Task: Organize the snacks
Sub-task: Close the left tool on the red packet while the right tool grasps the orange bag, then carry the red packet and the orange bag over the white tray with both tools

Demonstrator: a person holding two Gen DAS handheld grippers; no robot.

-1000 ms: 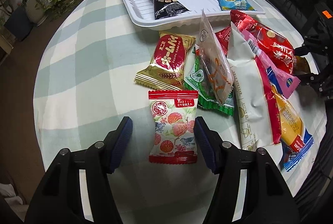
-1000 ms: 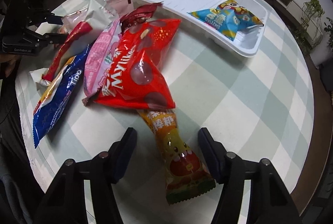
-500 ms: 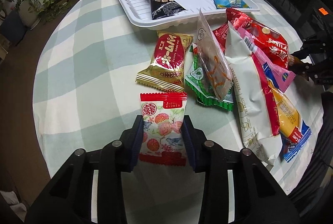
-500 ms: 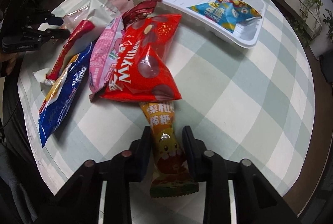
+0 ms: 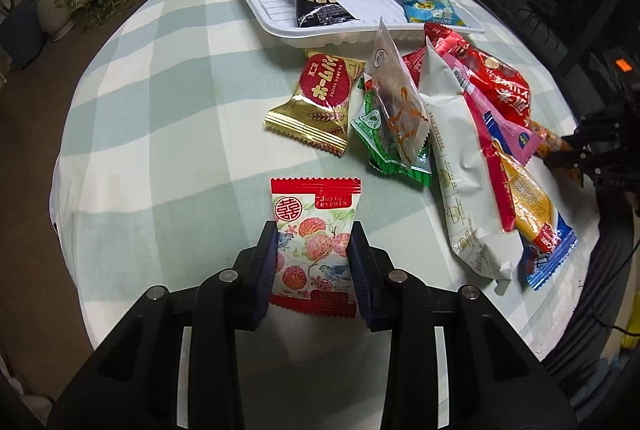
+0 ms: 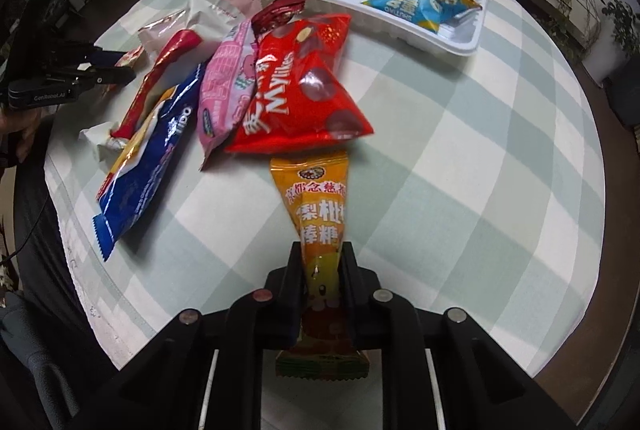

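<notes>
- Tablecloth, green-and-white check, fills the left half of the left wrist view and carries no packets there.
- Left gripper, bottom centre of that view: both pads press the sides of the lychee-print packet, whose red top edge points up the frame.
- Gold-and-red packet lies just above it at centre frame, apart from the held packet.
- White tray, top centre, already holds a black packet at its left and a blue packet at its right.
- Loose pile of packets occupies the right of the frame, its upper end just below the tray rim.
- Right gripper, bottom centre of the right wrist view, is clamped on the lower part of the orange packet; the packet's top lies just below the red bag.
- Step in hand, as judged: both grasps are made and the carry to the tray is starting.
- Next move calls for lifting each packet clear of its neighbours and releasing it on bare tray floor between the two packets there.
</notes>
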